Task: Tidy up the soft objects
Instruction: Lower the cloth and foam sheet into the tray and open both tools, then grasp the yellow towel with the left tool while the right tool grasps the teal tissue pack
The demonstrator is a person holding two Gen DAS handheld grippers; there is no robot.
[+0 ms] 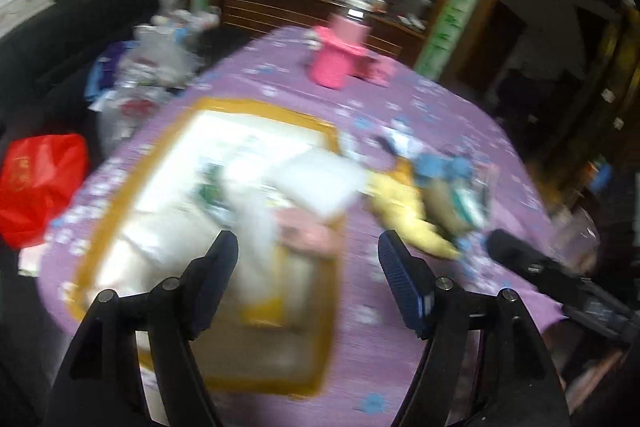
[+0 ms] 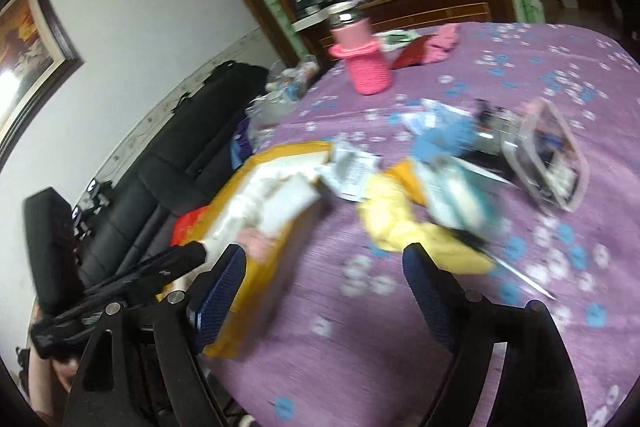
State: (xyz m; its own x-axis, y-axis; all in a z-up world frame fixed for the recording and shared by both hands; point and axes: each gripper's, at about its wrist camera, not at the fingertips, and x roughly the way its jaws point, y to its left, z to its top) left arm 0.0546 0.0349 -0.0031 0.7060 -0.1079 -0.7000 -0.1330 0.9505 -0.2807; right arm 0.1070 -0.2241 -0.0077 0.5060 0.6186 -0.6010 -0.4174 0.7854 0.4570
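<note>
A yellow-rimmed tray point(image 1: 256, 105) lies on the purple flowered tablecloth point(image 1: 360, 287), holding white soft pieces point(image 1: 316, 183) and a pink one point(image 1: 308, 231). My left gripper point(image 1: 308, 247) hovers open above the tray's near right part, nothing between its fingers. To the right lies a yellow soft item point(image 1: 404, 203) among blue and white bits point(image 1: 440, 163). In the right wrist view my right gripper point(image 2: 324, 263) is open and empty above the cloth, between the tray point(image 2: 256, 279) and the yellow item point(image 2: 400, 223). The picture is blurred.
A pink knitted bottle cover point(image 2: 366, 63) stands at the far side with a pink cloth point(image 2: 564, 41) near it. A clear box point(image 2: 556, 159) lies right of the pile. A red bag point(image 1: 40, 183), plastic bags point(image 1: 148, 75) and a black sofa point(image 2: 168, 163) sit left of the table.
</note>
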